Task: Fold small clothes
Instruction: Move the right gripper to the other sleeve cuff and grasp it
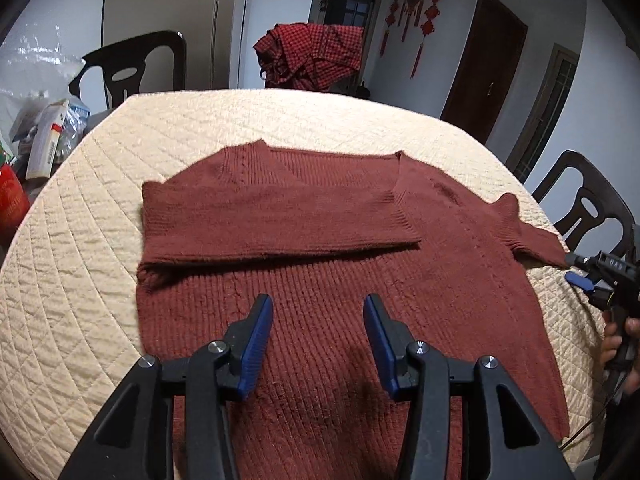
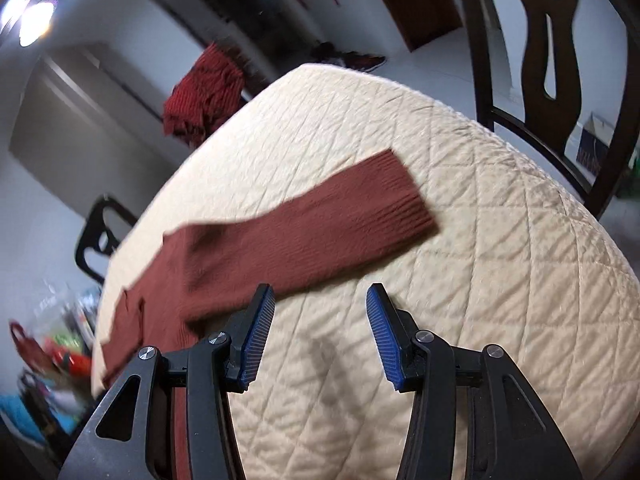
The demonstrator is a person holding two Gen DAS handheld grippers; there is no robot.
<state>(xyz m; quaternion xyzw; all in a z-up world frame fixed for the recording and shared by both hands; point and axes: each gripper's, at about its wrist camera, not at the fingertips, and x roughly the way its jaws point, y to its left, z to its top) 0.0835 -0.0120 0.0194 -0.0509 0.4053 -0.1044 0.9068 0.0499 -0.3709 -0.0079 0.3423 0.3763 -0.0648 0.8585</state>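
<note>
- Few words can be read: the white box (image 1: 47,145) in the clutter at the left of the table carries a barcode and print too small for me to read, and the marking on my right gripper (image 1: 579,270), seen from the left wrist, is not clear.
- Both my tools stand with the blue pads spread apart and nothing between them.
- My left gripper (image 1: 318,304) hangs over the lower body of the sweater (image 1: 344,264), near the middle of it.
- My right gripper (image 2: 321,295) is over the bare quilted cover (image 2: 460,240); the right sleeve (image 2: 320,220) lies just beyond its left finger and stretches away toward the far right.
- From the left wrist, the right gripper is at the table's right edge, close to the end of this sleeve.
- One knitted sweater, rust red with ribbed lines, lies flat on the cream quilted cover of the round table.
- Its left sleeve (image 1: 276,216) is folded across the chest, with the ribbed cuff reaching near the right shoulder.
- The right sleeve is still laid out to the side, not folded.
- Behind the table a red checked cloth (image 1: 312,56) hangs over a chair.
</note>
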